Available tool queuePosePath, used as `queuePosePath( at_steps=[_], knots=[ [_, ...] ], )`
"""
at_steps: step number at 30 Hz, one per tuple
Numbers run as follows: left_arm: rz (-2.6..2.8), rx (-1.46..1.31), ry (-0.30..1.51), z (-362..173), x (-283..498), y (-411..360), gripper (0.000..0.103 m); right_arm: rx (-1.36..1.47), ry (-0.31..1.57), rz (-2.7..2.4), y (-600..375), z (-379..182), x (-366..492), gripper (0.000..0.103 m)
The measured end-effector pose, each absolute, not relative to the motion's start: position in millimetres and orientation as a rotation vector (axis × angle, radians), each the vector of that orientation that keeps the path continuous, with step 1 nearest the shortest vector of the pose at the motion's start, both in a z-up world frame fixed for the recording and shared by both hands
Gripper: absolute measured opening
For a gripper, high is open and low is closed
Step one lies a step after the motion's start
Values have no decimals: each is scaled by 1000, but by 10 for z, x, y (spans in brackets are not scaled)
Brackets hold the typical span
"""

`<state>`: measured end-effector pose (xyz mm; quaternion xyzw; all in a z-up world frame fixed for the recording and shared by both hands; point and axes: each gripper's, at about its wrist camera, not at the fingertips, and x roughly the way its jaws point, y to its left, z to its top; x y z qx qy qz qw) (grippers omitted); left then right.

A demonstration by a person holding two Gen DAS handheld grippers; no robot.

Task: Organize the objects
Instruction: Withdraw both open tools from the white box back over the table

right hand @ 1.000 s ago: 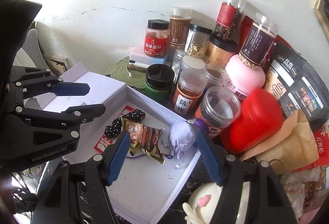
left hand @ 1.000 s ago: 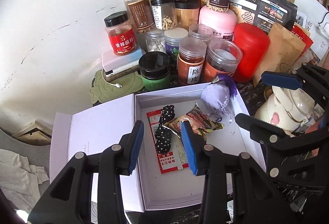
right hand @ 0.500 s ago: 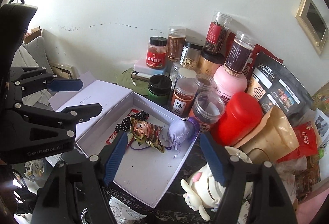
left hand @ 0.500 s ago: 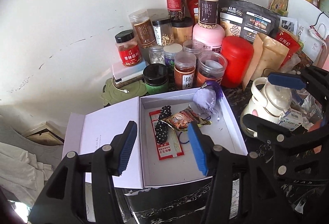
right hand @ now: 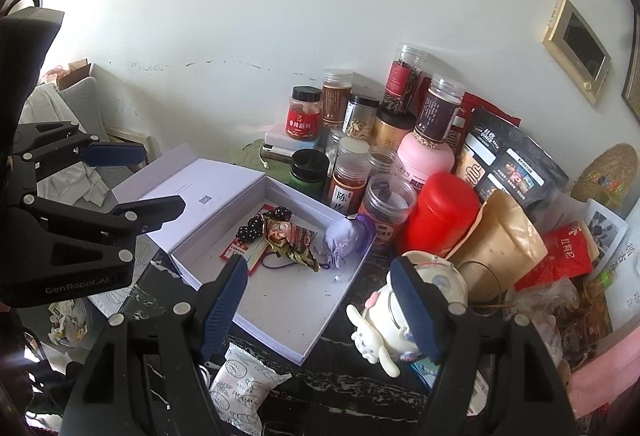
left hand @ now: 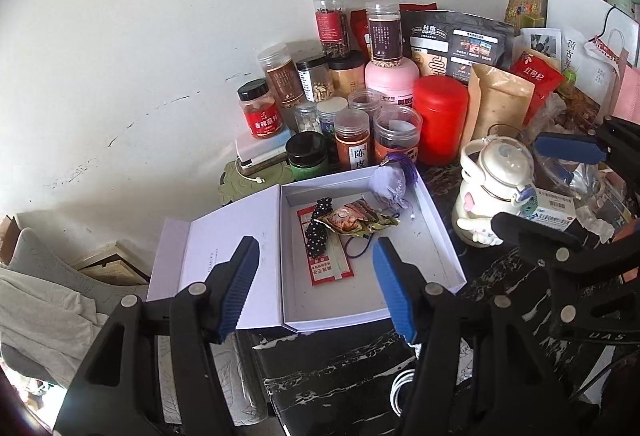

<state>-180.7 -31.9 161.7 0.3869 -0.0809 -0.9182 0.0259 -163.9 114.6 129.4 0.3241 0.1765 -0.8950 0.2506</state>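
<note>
An open white box (left hand: 434, 220) (right hand: 280, 316) lies on the dark marble table, its lid (left hand: 224, 244) (right hand: 188, 183) folded out to the left. Inside lie a lavender sachet (left hand: 390, 185) (right hand: 340, 236), a snack packet (left hand: 352, 222) (right hand: 288, 240), a black dotted scrunchie (left hand: 318, 228) (right hand: 260, 222) and a red flat packet (left hand: 326, 268). My left gripper (left hand: 316, 288) (right hand: 132, 175) is open and empty, held back above the box's near edge. My right gripper (right hand: 320, 304) (left hand: 536, 187) is open and empty, above the box's right corner and a white cartoon mug (right hand: 404, 308) (left hand: 492, 187).
Several spice jars (left hand: 356, 147) (right hand: 348, 183), a pink bottle (left hand: 390, 79) and a red canister (left hand: 440, 119) (right hand: 440, 215) crowd against the wall behind the box. Bags (left hand: 496, 99) (right hand: 500, 240) stand at the right. A white snack pouch (right hand: 240, 384) lies at the table's front edge.
Both grippers have pulled back and up from the box, so it looks smaller and more of the table shows. Both stay open. The things in the box have not moved.
</note>
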Motion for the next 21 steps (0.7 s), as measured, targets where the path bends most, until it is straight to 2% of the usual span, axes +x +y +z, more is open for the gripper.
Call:
queuePosePath(
  at_steps=[21],
  knots=[
    [-2900, 1161, -280, 1553, -782, 51, 70, 873, 463, -2493, 1675, 1177, -751, 76]
  ],
)
